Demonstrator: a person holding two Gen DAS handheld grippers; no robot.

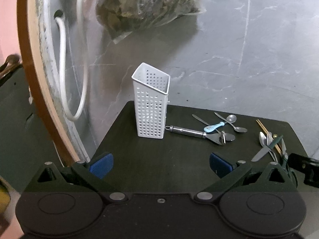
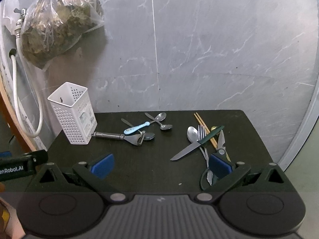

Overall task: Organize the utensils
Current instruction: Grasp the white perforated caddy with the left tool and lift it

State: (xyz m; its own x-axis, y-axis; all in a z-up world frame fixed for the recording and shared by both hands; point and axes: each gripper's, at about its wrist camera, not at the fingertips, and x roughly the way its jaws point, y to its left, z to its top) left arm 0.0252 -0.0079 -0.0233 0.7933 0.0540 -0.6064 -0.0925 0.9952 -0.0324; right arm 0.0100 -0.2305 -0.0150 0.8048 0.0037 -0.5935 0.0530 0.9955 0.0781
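Note:
A white perforated utensil holder [image 1: 151, 105] [image 2: 72, 113] stands empty at the back left of a black table [image 1: 159, 163] [image 2: 139, 169]. Beside it lie a steel peeler [image 1: 196, 134] [image 2: 119, 136], a blue-handled spoon [image 1: 214, 126] [image 2: 136, 128] and small spoons [image 1: 232, 119] [image 2: 161, 119]. At the right lie a green-handled knife [image 2: 196, 144] [image 1: 265, 149], a fork [image 2: 201, 132], a large spoon [image 2: 192, 133], chopsticks [image 2: 205, 129] and scissors [image 2: 220, 145]. My left gripper [image 1: 160, 164] is open and empty, in front of the holder. My right gripper [image 2: 161, 164] is open and empty, its right finger over the scissors.
A grey marble wall [image 2: 219, 49] rises just behind the table. A clear plastic bag of dark dried stuff [image 1: 147, 6] [image 2: 57, 23] hangs at the upper left beside a white hose [image 1: 63, 73] [image 2: 16, 91]. A wooden frame edge [image 1: 33, 79] stands left.

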